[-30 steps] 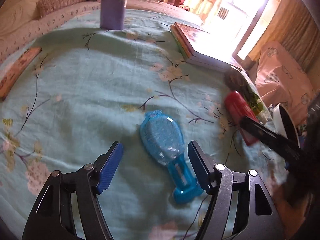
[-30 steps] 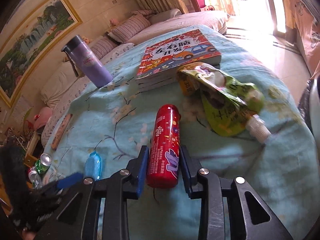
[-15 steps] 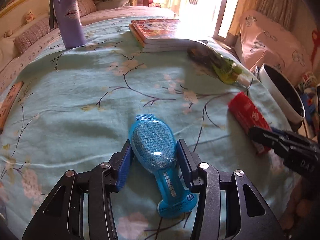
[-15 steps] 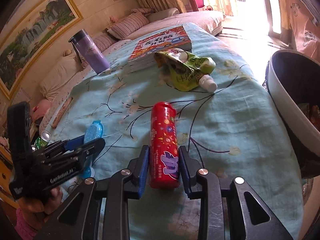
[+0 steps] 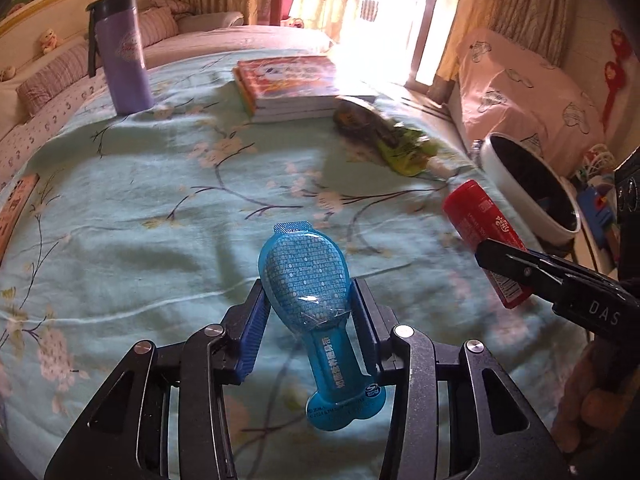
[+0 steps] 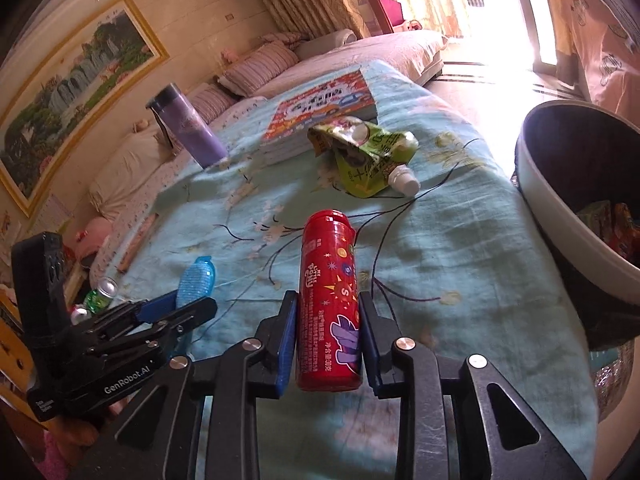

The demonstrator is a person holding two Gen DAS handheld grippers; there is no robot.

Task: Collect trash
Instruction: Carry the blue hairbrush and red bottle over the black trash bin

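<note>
My left gripper [image 5: 306,312] is shut on a blue plastic pouch [image 5: 308,280] and holds it above the teal flowered cloth [image 5: 160,208]. My right gripper [image 6: 328,320] is shut on a red candy tube [image 6: 328,280], also lifted; the tube also shows at the right of the left wrist view [image 5: 480,224]. A crumpled green spout pouch [image 6: 368,152] lies on the cloth near the books. A white-rimmed bin [image 6: 568,184] with trash inside stands past the table's right edge, to the right of the red tube.
A purple travel mug [image 5: 120,52] stands at the far left. A stack of books [image 5: 292,84] lies at the far middle. A flat wooden piece [image 5: 16,204] lies at the left edge. Drink cans [image 6: 96,296] sit below the table's left side.
My left gripper closed on the blue pouch and lifted it. My right gripper lifted the red tube and moved back towards the bin side of the table.
</note>
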